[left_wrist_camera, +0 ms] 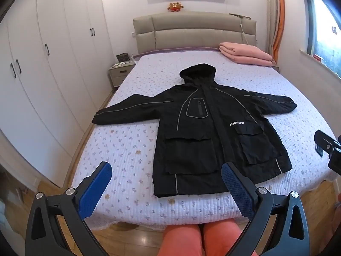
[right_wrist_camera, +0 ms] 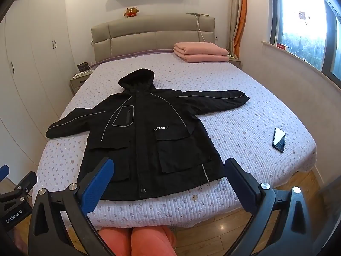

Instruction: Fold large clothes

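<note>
You hold the left gripper [left_wrist_camera: 166,179] and right gripper [right_wrist_camera: 168,175] wide open and empty, just short of the jacket's [left_wrist_camera: 211,132] hem ahead.

Left gripper [left_wrist_camera: 166,188] and right gripper [right_wrist_camera: 169,186] both tip downward, jaws spread wide and empty — the person's orange-clad knees [left_wrist_camera: 200,239] show beneath.

Bare quilt [right_wrist_camera: 245,128] either side of spread jacket [right_wrist_camera: 145,132] — passable; obstacles: phone [right_wrist_camera: 279,139] right, folded pink blanket [right_wrist_camera: 200,52] near headboard.
</note>
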